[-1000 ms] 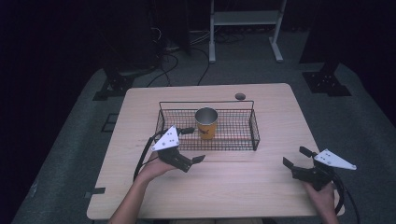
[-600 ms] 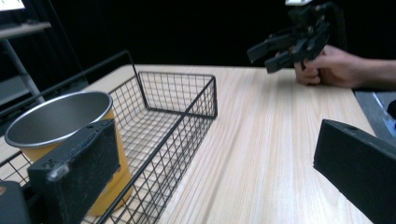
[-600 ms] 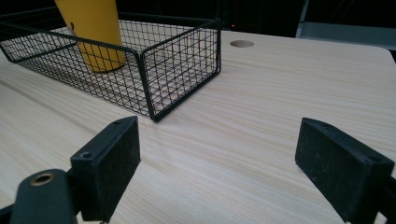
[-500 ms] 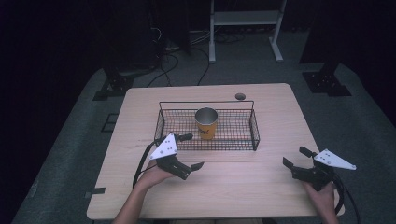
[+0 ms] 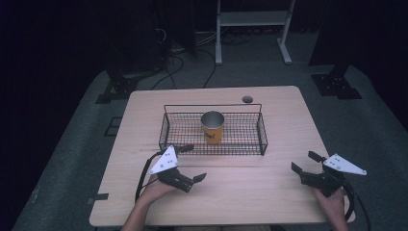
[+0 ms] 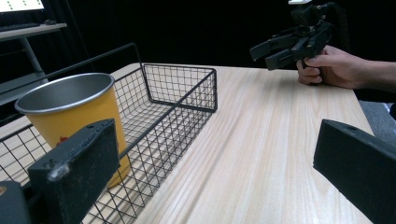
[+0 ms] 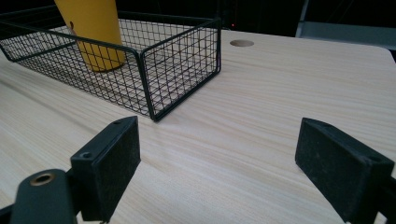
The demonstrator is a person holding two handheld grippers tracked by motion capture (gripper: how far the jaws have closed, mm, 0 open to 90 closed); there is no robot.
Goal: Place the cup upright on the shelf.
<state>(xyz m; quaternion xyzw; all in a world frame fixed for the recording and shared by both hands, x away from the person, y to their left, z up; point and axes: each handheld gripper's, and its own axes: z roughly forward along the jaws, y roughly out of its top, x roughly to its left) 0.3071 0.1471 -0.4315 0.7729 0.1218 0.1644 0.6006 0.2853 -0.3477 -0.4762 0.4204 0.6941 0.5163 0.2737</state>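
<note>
We see a yellow cup [image 5: 212, 127] with a bare metal rim standing upright inside a black wire basket [image 5: 260, 129], roughly at the basket's middle, and the basket sits on the far half of the wooden bench [image 5: 240, 192]. In the left gripper view the cup [image 6: 77, 116] rises well above the basket's wall [image 6: 182, 93]; in the right gripper view only its yellow lower part [image 7: 95, 28] appears behind the mesh [image 7: 182, 70].

Our left gripper [image 5: 190, 162] is held just in front of the basket's near left corner, its jaws spread wide apart and holding nothing; one jaw reaches close to the basket's near wall, and we cannot tell whether it touches the wire. The left hand [image 5: 156, 187] grips it from below, a black cable looping beside it.

Our right gripper [image 5: 304, 161] hovers near the bench's right front corner, well apart from the basket, jaws likewise wide apart and empty. The left gripper view shows it [image 6: 271, 49] across the bench in the right hand [image 6: 334, 67].

A small round hole [image 5: 247, 99] lies in the bench behind the basket. Beyond the bench are a dark floor, cables and a white metal stand [image 5: 252, 19].
</note>
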